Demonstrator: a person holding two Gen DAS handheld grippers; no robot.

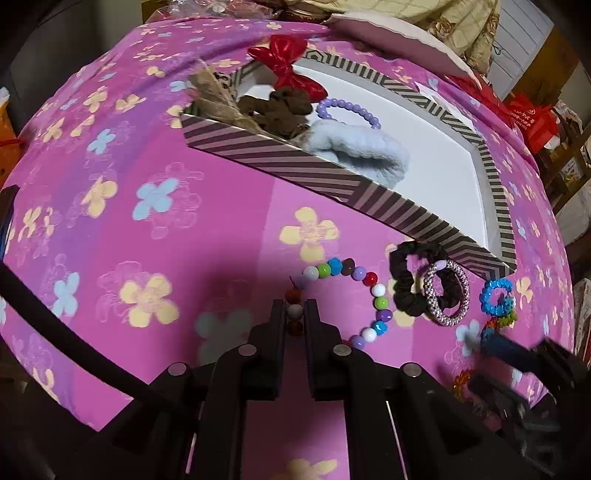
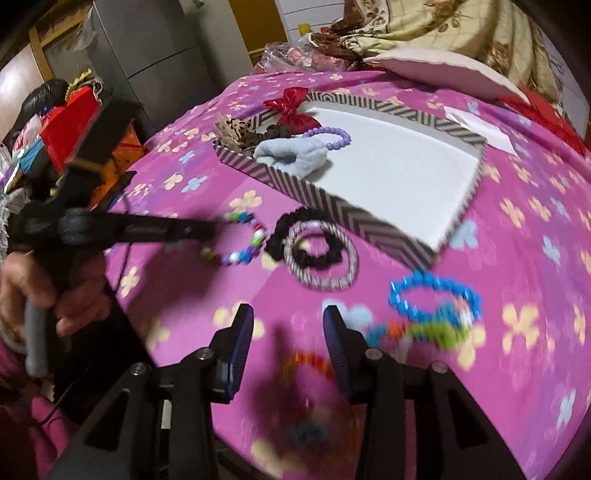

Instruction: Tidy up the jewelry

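Observation:
My left gripper (image 1: 295, 308) is shut on a multicoloured bead bracelet (image 1: 369, 291) that lies on the pink flowered cloth; the bracelet also shows in the right wrist view (image 2: 242, 240). My right gripper (image 2: 288, 317) is open and empty above an orange-red bead ring (image 2: 308, 363). A striped tray (image 1: 332, 177) with a white floor holds a red bow (image 1: 284, 68), a brown scrunchie (image 1: 277, 109), a purple bead bracelet (image 1: 347, 110) and a pale blue fluffy band (image 1: 362, 151). A black scrunchie (image 1: 406, 280), a sparkly ring band (image 1: 445, 295) and a blue bead bracelet (image 2: 436, 295) lie in front of the tray.
A green and orange bead piece (image 2: 424, 330) lies by the blue bracelet. A pillow (image 2: 443, 66) and a quilt (image 2: 443, 26) lie behind the tray. Red bags (image 1: 532, 118) and clutter stand off the cloth's edges. A hand (image 2: 44, 291) holds the left gripper's handle.

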